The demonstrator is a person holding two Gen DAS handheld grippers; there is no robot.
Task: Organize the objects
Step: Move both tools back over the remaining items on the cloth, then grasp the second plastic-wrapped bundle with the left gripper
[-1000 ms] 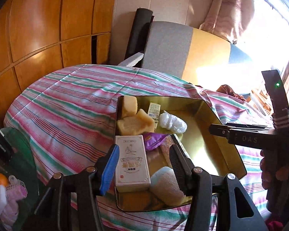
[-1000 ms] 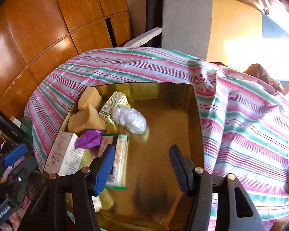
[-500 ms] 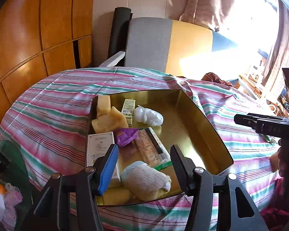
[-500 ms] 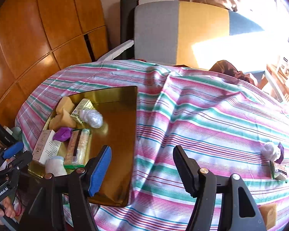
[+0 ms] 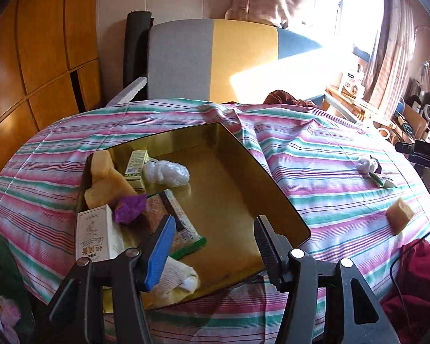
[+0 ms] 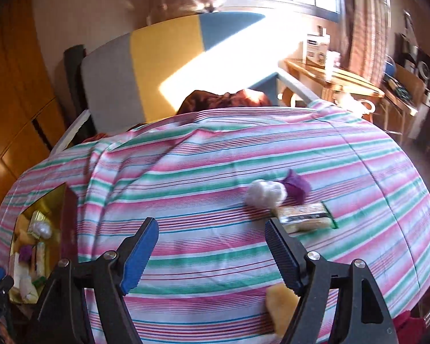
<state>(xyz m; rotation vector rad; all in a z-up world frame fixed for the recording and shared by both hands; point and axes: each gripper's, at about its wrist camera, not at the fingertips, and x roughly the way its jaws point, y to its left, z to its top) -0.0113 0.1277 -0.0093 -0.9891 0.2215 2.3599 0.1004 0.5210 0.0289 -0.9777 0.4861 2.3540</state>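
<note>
Left wrist view. The left gripper [image 5: 215,250] hangs over the near edge of the gold tin [image 5: 283,197], its jaws apart and clasping nothing. The tin rests on the striped cloth [image 5: 315,154] and serves as landmark. Along the tin's left wall lie two yellow sponge blocks [image 5: 106,177]; just right of them stand a small green-and-white carton [image 5: 136,167] and a clear plastic wad [image 5: 166,172]. Nearer the camera within the tin lie a purple crumpled wrapper [image 5: 130,207], a white box [image 5: 93,233], a snack bar packet [image 5: 176,226] and a rolled white sock [image 5: 176,276]. Well right of the tin, on the cloth, lie a white wad [image 5: 364,164], a green-edged packet [image 5: 382,180] and a yellow sponge [image 5: 398,218]. The right gripper shows only as a dark body at the right frame edge.

Right wrist view. The right gripper [image 6: 212,255] is empty, its jaws opening over bare cloth well right of the tin [image 6: 68,223], which sits at the far left. The white wad [image 6: 265,193], a purple wrapper [image 6: 296,185] and the packet [image 6: 304,218] lie together beyond the right finger; the yellow sponge [image 6: 281,309] lies beneath that finger.
</note>
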